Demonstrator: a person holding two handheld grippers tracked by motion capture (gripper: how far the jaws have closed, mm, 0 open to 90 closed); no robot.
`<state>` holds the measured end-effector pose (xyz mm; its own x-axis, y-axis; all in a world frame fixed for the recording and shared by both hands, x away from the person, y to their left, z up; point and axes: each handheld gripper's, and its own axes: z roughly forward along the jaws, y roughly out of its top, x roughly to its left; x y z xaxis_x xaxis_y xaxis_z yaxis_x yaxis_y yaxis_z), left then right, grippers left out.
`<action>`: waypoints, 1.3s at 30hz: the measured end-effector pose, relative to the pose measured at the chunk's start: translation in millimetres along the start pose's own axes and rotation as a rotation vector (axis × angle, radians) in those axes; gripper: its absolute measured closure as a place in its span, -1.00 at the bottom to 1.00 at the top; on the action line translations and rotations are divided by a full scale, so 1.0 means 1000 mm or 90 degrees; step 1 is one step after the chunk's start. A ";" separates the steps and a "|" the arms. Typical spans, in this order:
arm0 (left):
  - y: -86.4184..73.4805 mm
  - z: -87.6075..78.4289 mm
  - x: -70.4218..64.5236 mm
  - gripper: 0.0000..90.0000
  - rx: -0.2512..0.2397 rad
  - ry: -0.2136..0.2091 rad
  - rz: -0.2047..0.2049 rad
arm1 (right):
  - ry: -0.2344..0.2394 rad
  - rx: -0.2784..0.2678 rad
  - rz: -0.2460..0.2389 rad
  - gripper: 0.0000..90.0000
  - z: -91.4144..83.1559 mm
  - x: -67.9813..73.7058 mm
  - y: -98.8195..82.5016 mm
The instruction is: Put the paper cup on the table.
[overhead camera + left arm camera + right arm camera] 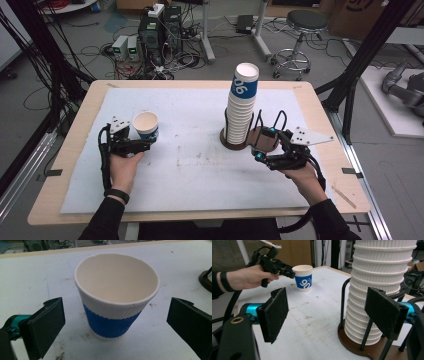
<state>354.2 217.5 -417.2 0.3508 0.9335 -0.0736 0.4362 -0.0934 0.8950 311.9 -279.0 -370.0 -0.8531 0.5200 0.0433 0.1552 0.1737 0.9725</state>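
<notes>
The white-and-blue ribbed paper cup [116, 296] looks matt; the tall stack of white corrugated paper cups [375, 287] sits at three o'clock on a smooth dark wooden base [354, 343]; the white table cover [195, 165] is stained.

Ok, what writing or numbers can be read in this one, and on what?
"90", white on the blue band of the single cup, right gripper view.
"90", turned sideways, on the blue band of the top cup of the stack, high view.
Black marks on a cardboard box at the back: cut off, unreadable.
Nothing else legible.
</notes>
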 end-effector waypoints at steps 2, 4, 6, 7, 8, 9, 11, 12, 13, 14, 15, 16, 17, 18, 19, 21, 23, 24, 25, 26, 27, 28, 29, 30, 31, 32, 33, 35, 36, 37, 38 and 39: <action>0.000 -0.006 0.001 -0.96 -0.002 0.010 -0.003 | -0.004 -0.001 0.002 -0.56 0.000 -0.001 0.000; 0.000 -0.014 0.001 -0.96 -0.011 0.000 -0.011 | -0.006 0.001 0.008 -0.56 -0.001 -0.002 0.000; 0.001 -0.022 -0.002 -0.96 -0.017 -0.017 -0.004 | -0.009 0.004 0.001 -0.56 -0.002 -0.001 0.000; 0.001 -0.027 -0.004 -0.96 -0.028 -0.025 0.002 | -0.009 0.004 0.001 -0.56 -0.002 -0.001 0.000; 0.002 -0.032 -0.007 -0.96 -0.043 -0.040 0.010 | -0.014 0.000 -0.018 -0.56 -0.004 0.002 0.000; 0.002 -0.036 -0.008 -0.96 -0.052 -0.054 0.015 | -0.014 0.000 -0.018 -0.56 -0.004 0.002 0.000; 0.005 -0.047 -0.019 -0.95 -0.085 -0.091 0.046 | -0.026 0.001 -0.021 -0.56 -0.003 0.003 0.001; 0.006 -0.050 -0.023 -0.94 -0.093 -0.098 0.057 | -0.027 0.005 -0.023 -0.56 -0.003 0.003 0.000; 0.006 -0.050 -0.023 -0.94 -0.093 -0.098 0.057 | -0.027 0.005 -0.023 -0.56 -0.003 0.003 0.000; 0.007 -0.052 -0.027 -0.94 -0.101 -0.104 0.064 | -0.032 0.013 -0.024 -0.56 -0.001 0.003 0.000; 0.008 -0.055 -0.035 -0.94 -0.115 -0.127 0.077 | -0.037 0.014 -0.027 -0.56 -0.002 0.003 -0.001; 0.008 -0.055 -0.040 -0.94 -0.117 -0.141 0.085 | -0.039 0.011 -0.026 -0.56 -0.002 0.003 -0.001; 0.008 -0.055 -0.045 -0.94 -0.119 -0.154 0.090 | -0.042 0.011 -0.026 -0.56 -0.002 0.003 -0.001; 0.007 -0.056 -0.052 -0.94 -0.119 -0.172 0.096 | -0.051 0.008 -0.029 -0.56 -0.003 0.003 -0.001; 0.007 -0.056 -0.056 -0.94 -0.118 -0.185 0.102 | -0.055 0.007 -0.024 -0.56 -0.004 0.003 -0.001; 0.006 -0.055 -0.063 -0.94 -0.118 -0.205 0.117 | -0.063 0.005 -0.023 -0.56 -0.005 0.003 -0.002; 0.004 -0.055 -0.075 -0.94 -0.120 -0.230 0.136 | -0.069 0.004 -0.021 -0.56 -0.006 0.003 -0.003; 0.002 -0.053 -0.086 -0.94 -0.117 -0.250 0.165 | -0.074 -0.004 -0.016 -0.56 -0.009 0.002 -0.004; 0.002 -0.053 -0.086 -0.94 -0.117 -0.250 0.165 | -0.078 -0.003 -0.014 -0.56 -0.009 0.002 -0.004; 0.000 -0.051 -0.095 -0.94 -0.113 -0.274 0.171 | -0.080 -0.006 -0.015 -0.56 -0.010 0.002 -0.004; 0.000 -0.051 -0.095 -0.94 -0.113 -0.274 0.171 | -0.082 -0.007 -0.013 -0.56 -0.011 0.002 -0.004; -0.001 -0.050 -0.100 -0.94 -0.110 -0.284 0.179 | -0.086 -0.010 -0.013 -0.56 -0.012 0.002 -0.004; -0.001 -0.050 -0.100 -0.94 -0.110 -0.284 0.179 | -0.086 -0.010 -0.013 -0.56 -0.012 0.002 -0.004; -0.002 -0.048 -0.101 -0.94 -0.114 -0.297 0.179 | -0.091 -0.014 -0.009 -0.56 -0.014 0.001 -0.003; -0.002 -0.048 -0.101 -0.94 -0.114 -0.297 0.179 | -0.092 -0.017 -0.003 -0.56 -0.014 0.000 -0.004; -0.003 -0.047 -0.100 -0.94 -0.112 -0.302 0.178 | -0.094 -0.025 -0.001 -0.56 -0.015 -0.001 -0.004; -0.003 -0.048 -0.099 -0.94 -0.117 -0.302 0.180 | -0.091 -0.032 0.008 -0.56 -0.016 -0.001 -0.004; -0.003 -0.049 -0.096 -0.94 -0.134 -0.295 0.187 | -0.094 -0.038 0.017 -0.56 -0.018 -0.003 -0.005; -0.003 -0.050 -0.094 -0.94 -0.137 -0.295 0.185 | -0.098 -0.038 0.018 -0.56 -0.018 -0.004 -0.005; -0.003 -0.050 -0.094 -0.94 -0.137 -0.295 0.185 | -0.102 -0.034 0.021 -0.56 -0.018 -0.004 -0.006; -0.003 -0.050 -0.092 -0.94 -0.137 -0.288 0.181 | -0.103 -0.031 0.022 -0.56 -0.018 -0.005 -0.006; -0.003 -0.050 -0.092 -0.94 -0.137 -0.288 0.181 | -0.107 -0.029 0.024 -0.56 -0.018 -0.006 -0.007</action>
<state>278.8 149.3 -391.4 0.7700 0.6364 0.0446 0.1114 -0.2030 0.9728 306.6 -298.4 -373.1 -0.7513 0.6585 0.0445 0.1594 0.1156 0.9804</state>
